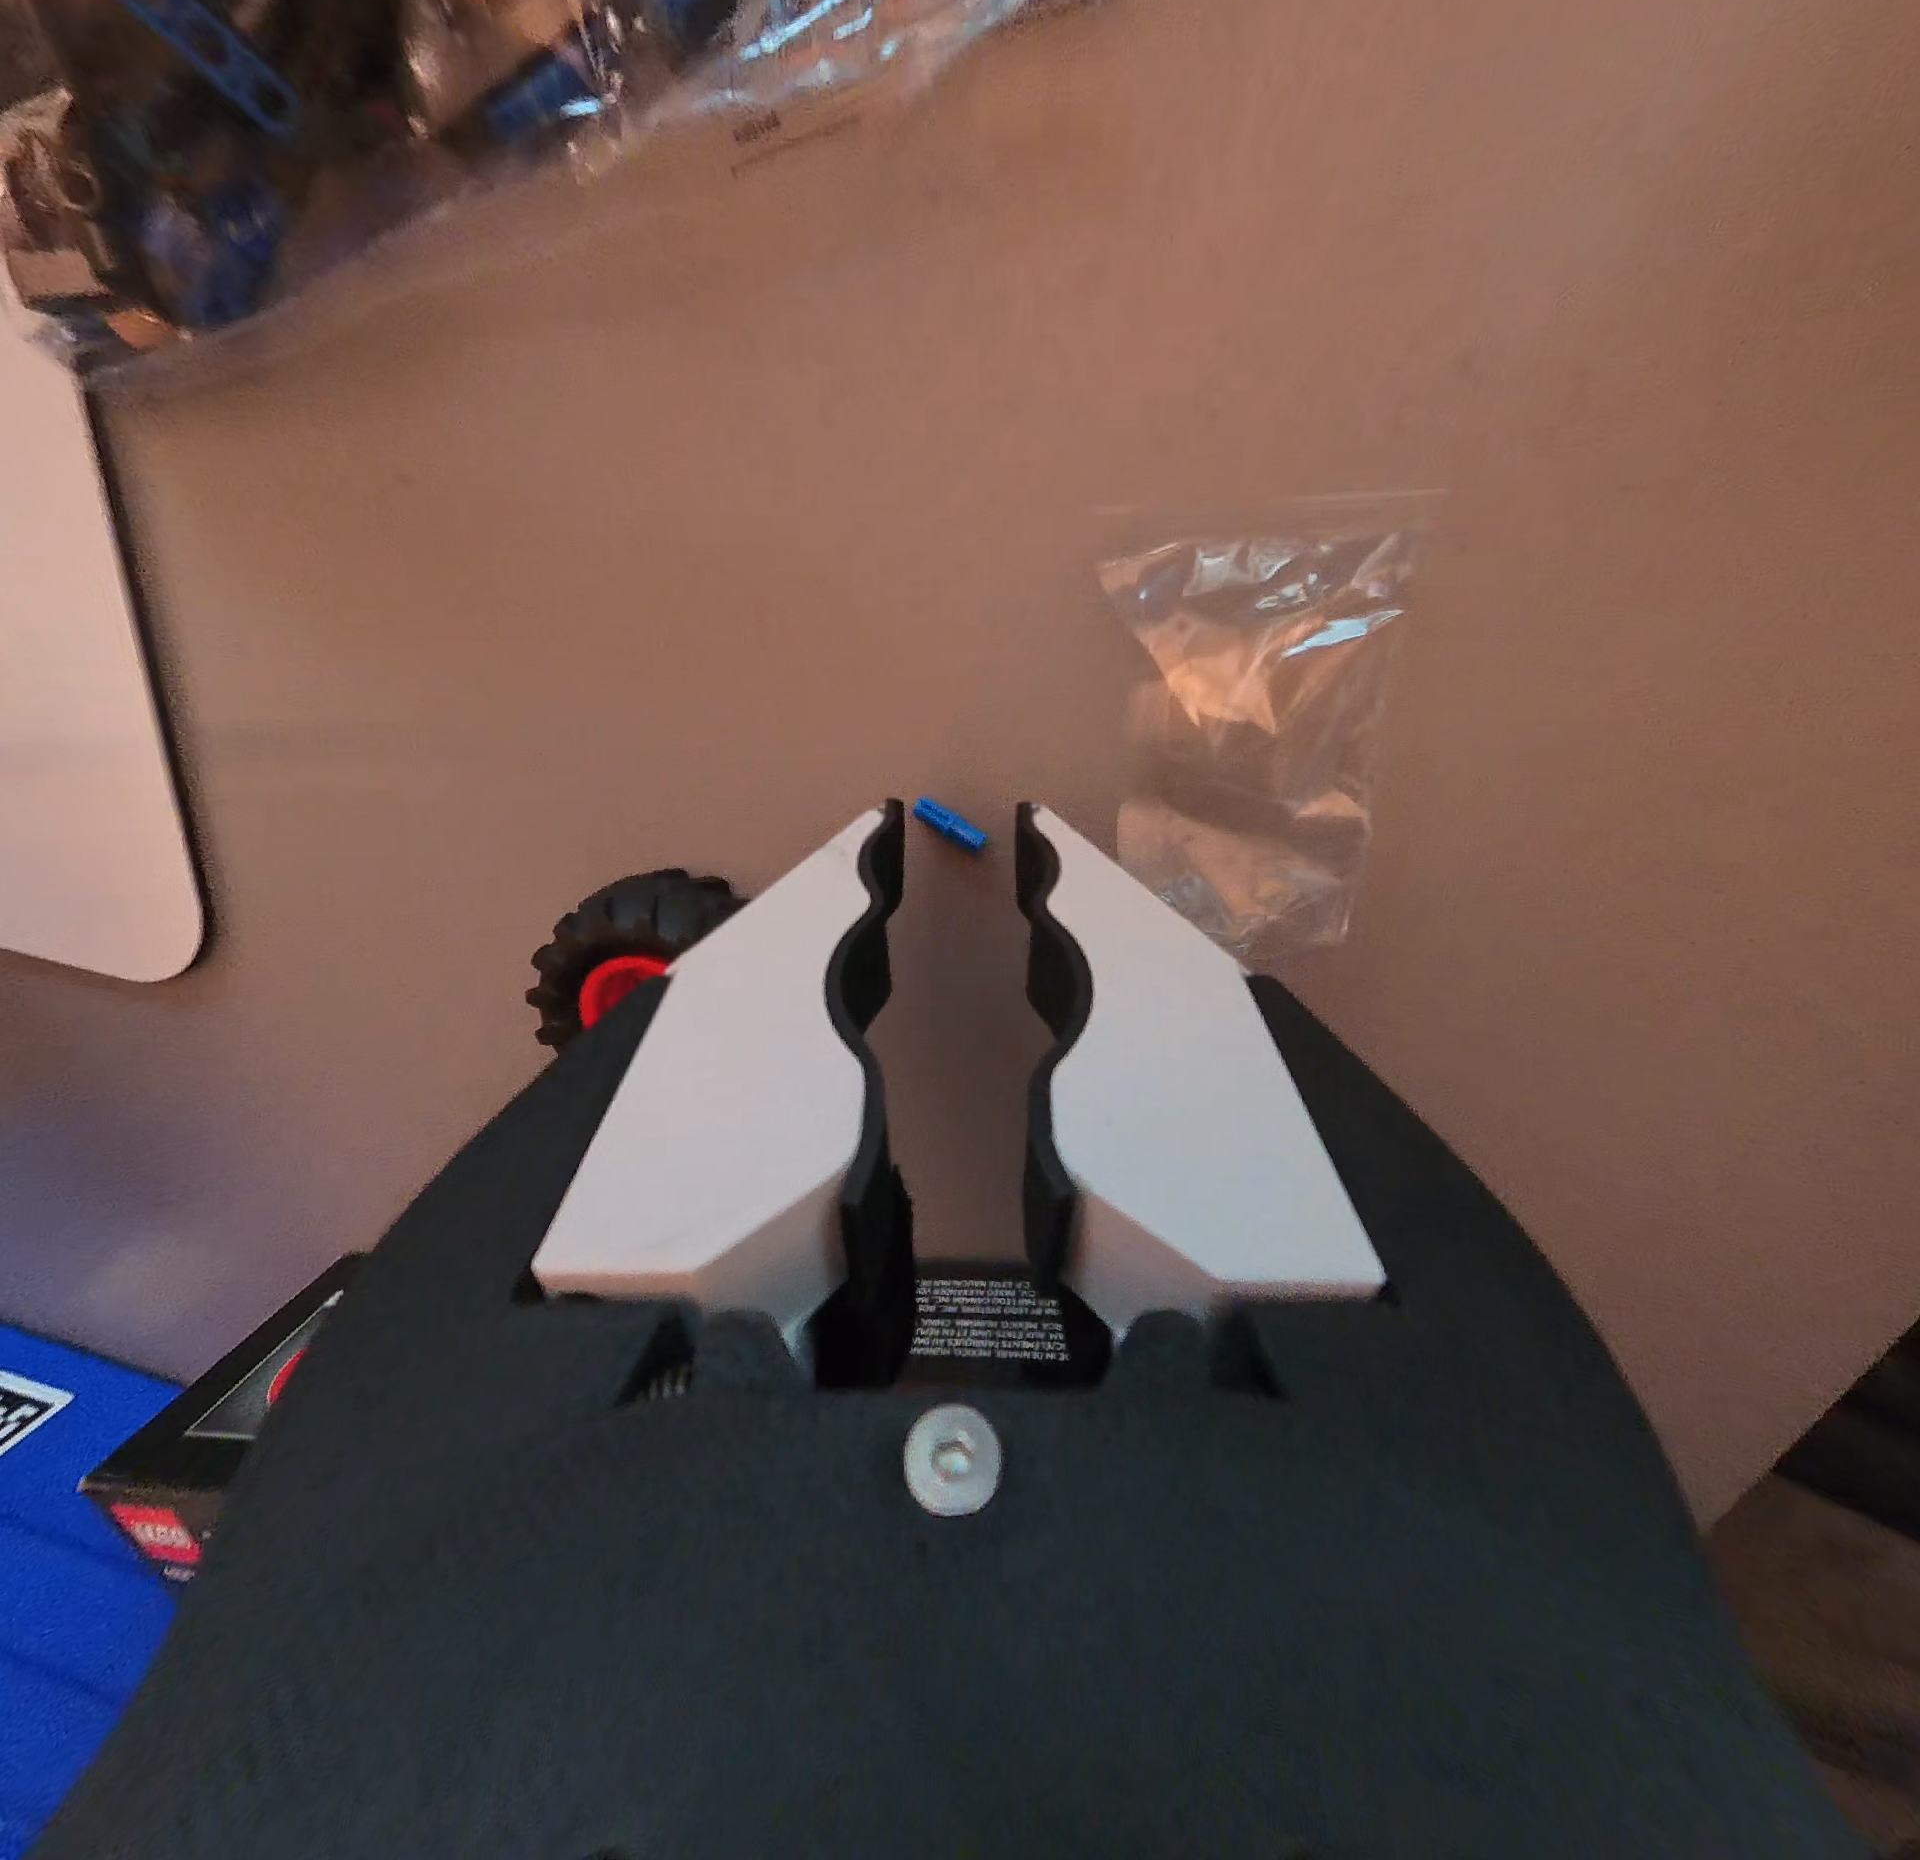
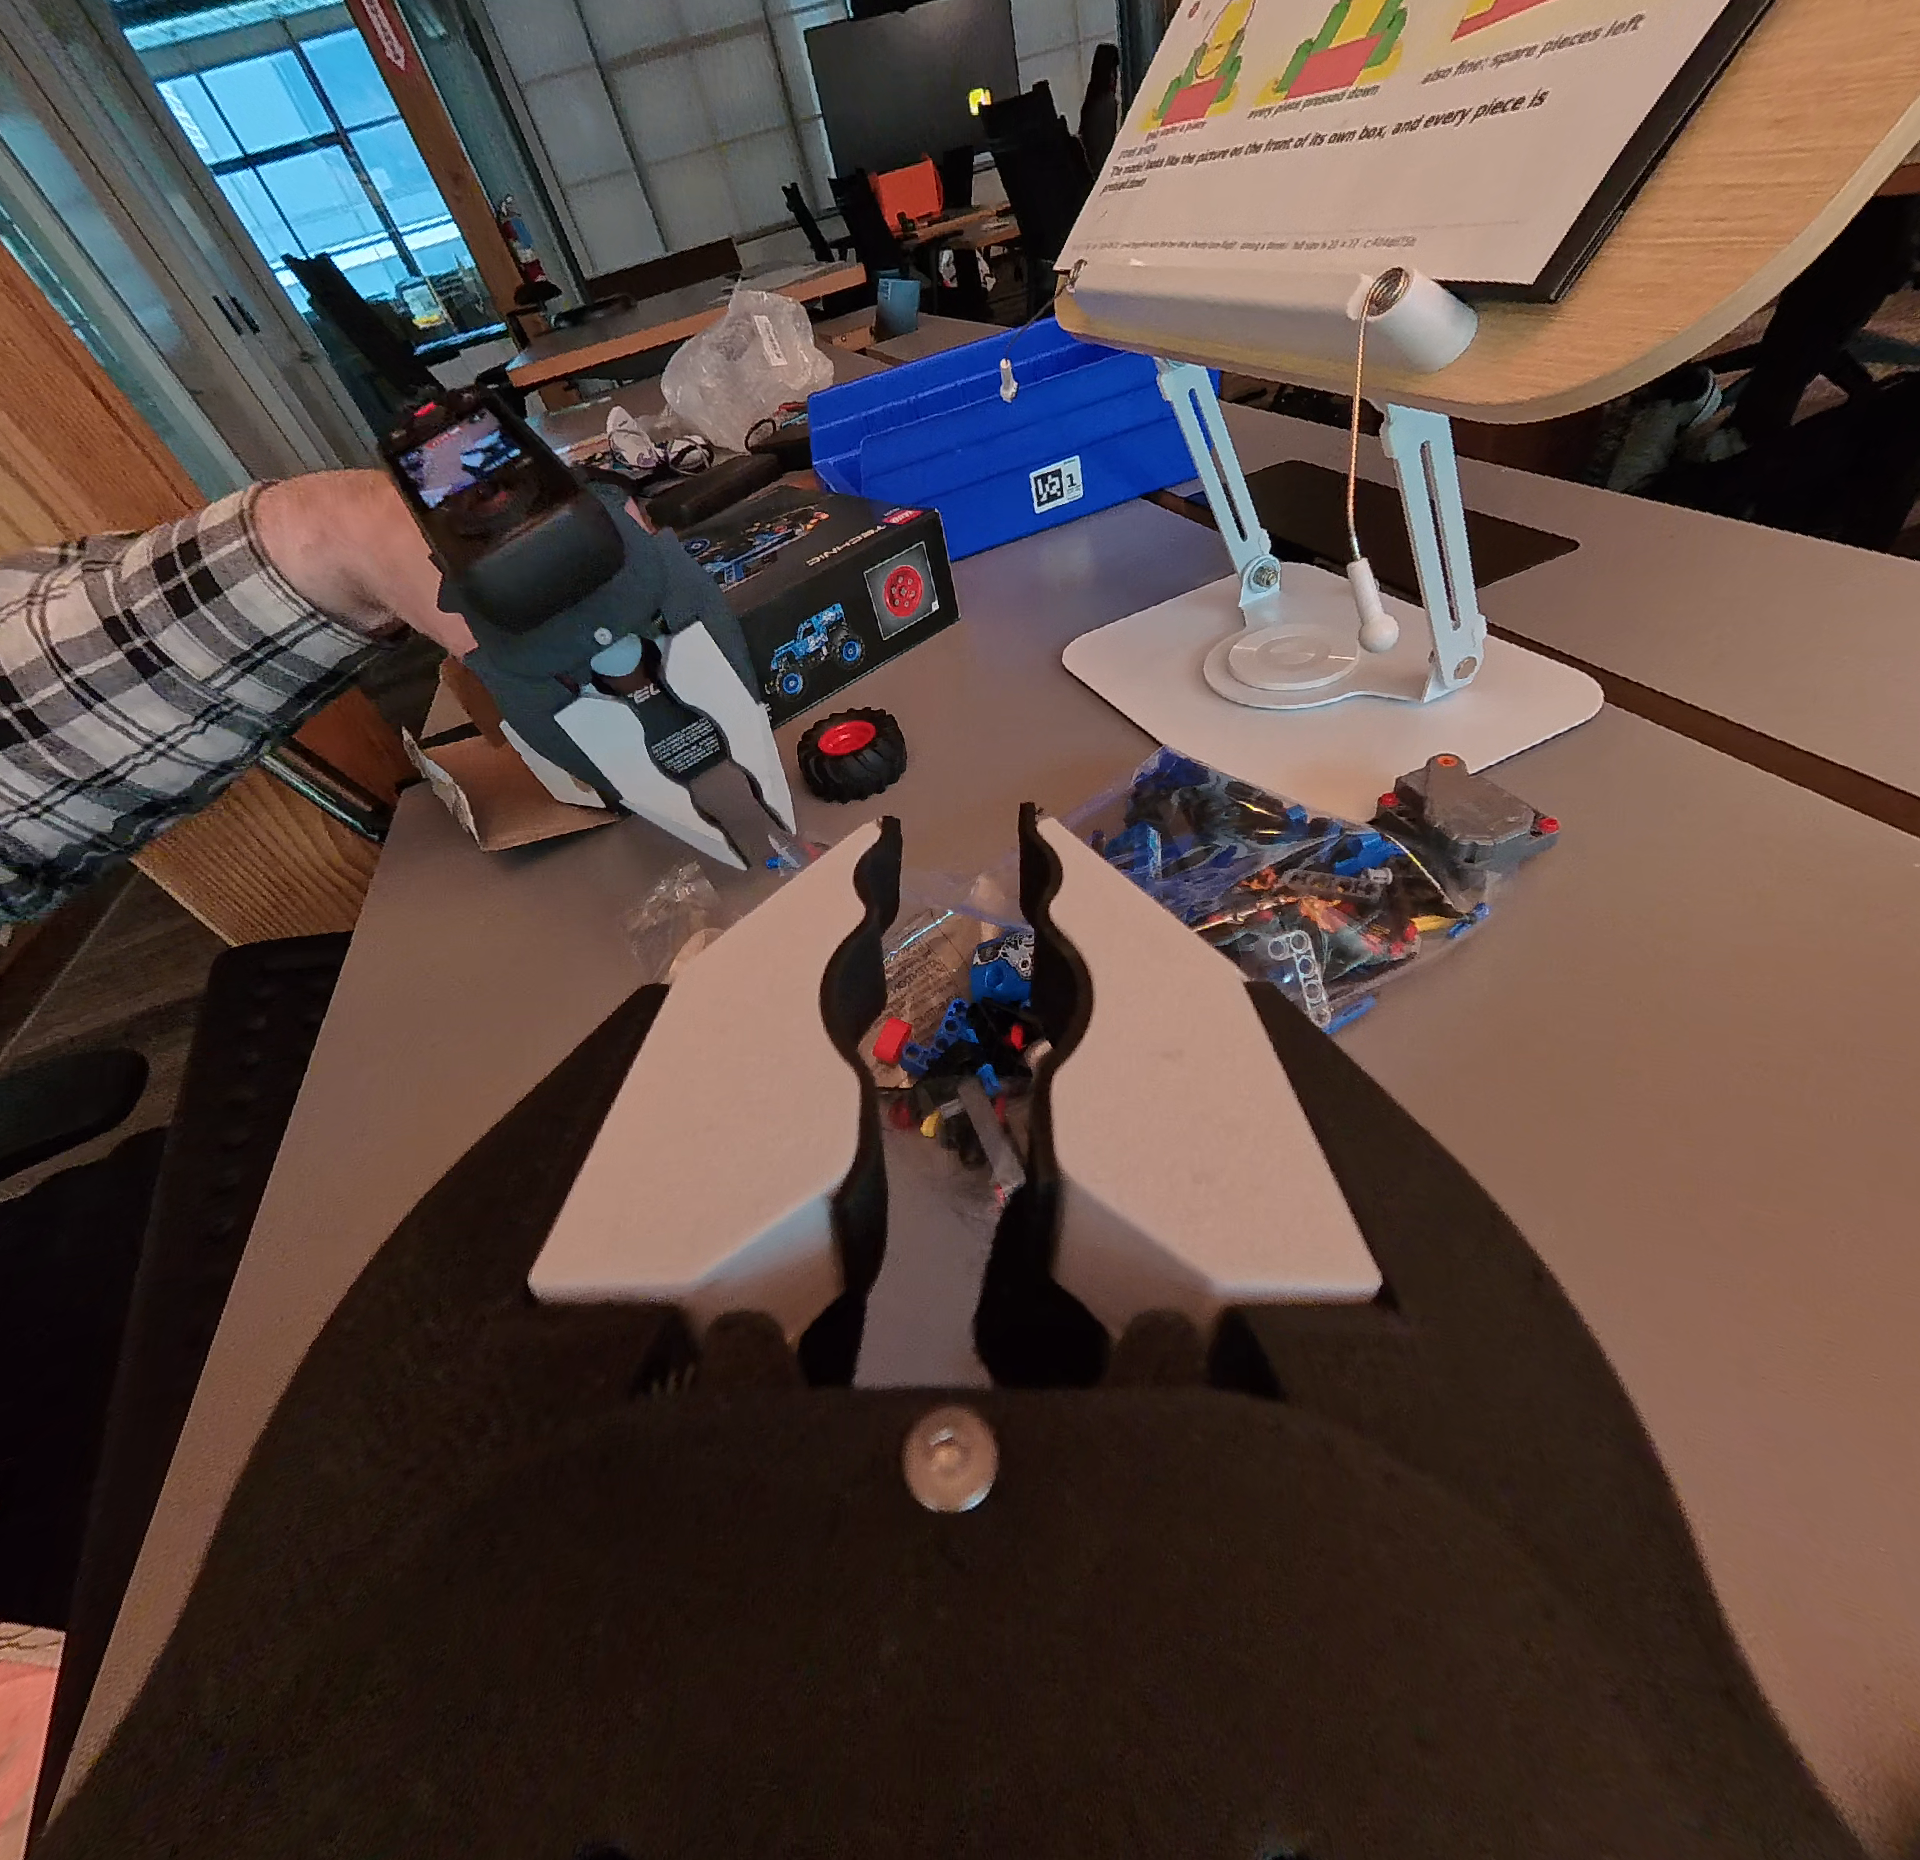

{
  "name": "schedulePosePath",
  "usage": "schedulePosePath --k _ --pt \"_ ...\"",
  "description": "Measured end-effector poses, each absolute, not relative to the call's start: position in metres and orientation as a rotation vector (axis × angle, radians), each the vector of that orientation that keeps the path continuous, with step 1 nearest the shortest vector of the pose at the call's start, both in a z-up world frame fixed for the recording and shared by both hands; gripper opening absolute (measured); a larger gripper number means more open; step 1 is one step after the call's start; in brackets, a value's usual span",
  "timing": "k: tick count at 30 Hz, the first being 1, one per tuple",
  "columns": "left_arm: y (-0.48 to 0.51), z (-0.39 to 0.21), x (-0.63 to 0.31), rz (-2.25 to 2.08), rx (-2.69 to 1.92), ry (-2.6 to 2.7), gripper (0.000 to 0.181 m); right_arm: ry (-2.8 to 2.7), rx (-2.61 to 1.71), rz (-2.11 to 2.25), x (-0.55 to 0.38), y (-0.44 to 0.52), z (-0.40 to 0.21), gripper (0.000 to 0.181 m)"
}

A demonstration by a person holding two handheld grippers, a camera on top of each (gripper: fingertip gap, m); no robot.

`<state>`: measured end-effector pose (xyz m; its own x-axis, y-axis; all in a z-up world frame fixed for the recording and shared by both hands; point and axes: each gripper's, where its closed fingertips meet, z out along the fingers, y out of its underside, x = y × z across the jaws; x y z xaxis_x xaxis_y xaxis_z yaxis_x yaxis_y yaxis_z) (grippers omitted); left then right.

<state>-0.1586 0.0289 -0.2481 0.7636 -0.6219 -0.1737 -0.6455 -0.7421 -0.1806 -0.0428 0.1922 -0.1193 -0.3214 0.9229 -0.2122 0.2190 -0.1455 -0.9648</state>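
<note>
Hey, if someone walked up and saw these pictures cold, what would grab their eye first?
Probably the left tool, open and tilted down at the grey table, with a tiny blue pin lying just beyond its fingertips. Next, the black tyre with a red hub beside the dark toy box, and the clear bag of blue and black parts near the white stand. The right tool hangs open above a smaller parts bag.

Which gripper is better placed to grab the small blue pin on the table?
Left. The left gripper is open with the blue pin lying between its fingertips. The right gripper hangs open above a bag of small parts, farther away.
</note>
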Motion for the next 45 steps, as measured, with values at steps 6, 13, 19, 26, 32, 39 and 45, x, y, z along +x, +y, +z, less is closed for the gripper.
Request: schedulePosePath --k 6,13,19,26,32,39,45 --pt "0.029 -0.261 -0.161 0.113 -2.803 0.903 0.012 -1.511 -1.311 1.52 -0.042 0.195 -0.118 0.021" --pt "0.032 -0.262 -0.157 0.084 -2.784 0.849 0.0 -1.522 -1.314 1.516 -0.042 0.194 -0.12 0.021" --pt "0.043 -0.259 -0.154 0.077 -2.751 0.755 0.022 -1.513 -1.313 1.524 -0.042 0.195 -0.118 0.021" --pt "0.069 -0.258 -0.152 0.133 -2.675 0.779 0.027 -1.518 -1.316 1.521 -0.042 0.194 -0.12 0.021" --pt "0.081 -0.259 -0.147 0.078 -2.658 0.803 0.015 -1.518 -1.318 1.522 -0.042 0.195 -0.12 0.021" --pt "0.088 -0.261 -0.144 0.006 -2.661 0.865 0.001 -1.516 -1.321 1.52 -0.042 0.196 -0.12 0.021" --pt "0.076 -0.242 -0.125 0.012 -2.586 0.894 0.001 -1.51 -1.319 1.527 -0.041 0.196 -0.12 0.021"
